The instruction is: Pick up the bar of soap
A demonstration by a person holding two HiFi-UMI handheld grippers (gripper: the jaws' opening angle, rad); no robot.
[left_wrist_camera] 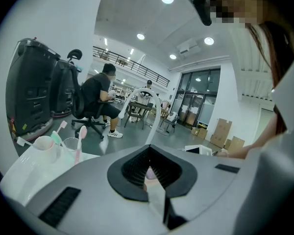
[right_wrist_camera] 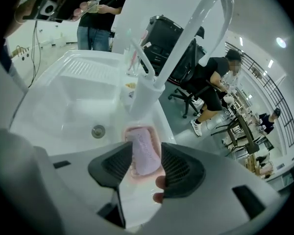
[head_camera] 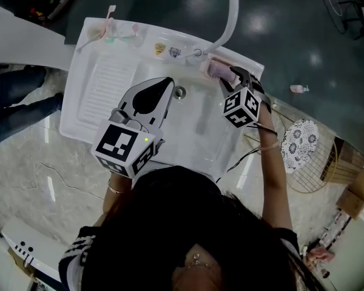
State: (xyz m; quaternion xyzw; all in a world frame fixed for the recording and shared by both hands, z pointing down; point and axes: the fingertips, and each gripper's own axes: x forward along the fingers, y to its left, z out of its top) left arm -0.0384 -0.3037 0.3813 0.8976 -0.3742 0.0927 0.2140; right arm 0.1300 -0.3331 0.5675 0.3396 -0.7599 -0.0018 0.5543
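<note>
My left gripper (left_wrist_camera: 149,168) has its jaws together, empty. My right gripper (right_wrist_camera: 146,163) stands jaws apart, straddling the pale pink rectangular bar of soap (right_wrist_camera: 143,148) in its pink plastic dish (right_wrist_camera: 127,130) at the white sink's (head_camera: 91,96) two o'clock corner. Clamping off-centre could squirt the slick bar out or snag the dish.

Soap bar (right_wrist_camera: 146,153): 1 pc, pale lilac-pink, rounded oblong, intact. Embossed lettering on top face, not legible. Lies flat, face up, lengthwise inside pink dish (right_wrist_camera: 127,131), approx. centred. Dish sits on back rim of white sink (right_wrist_camera: 49,82), just beside faucet (right_wrist_camera: 186,43) base.
</note>
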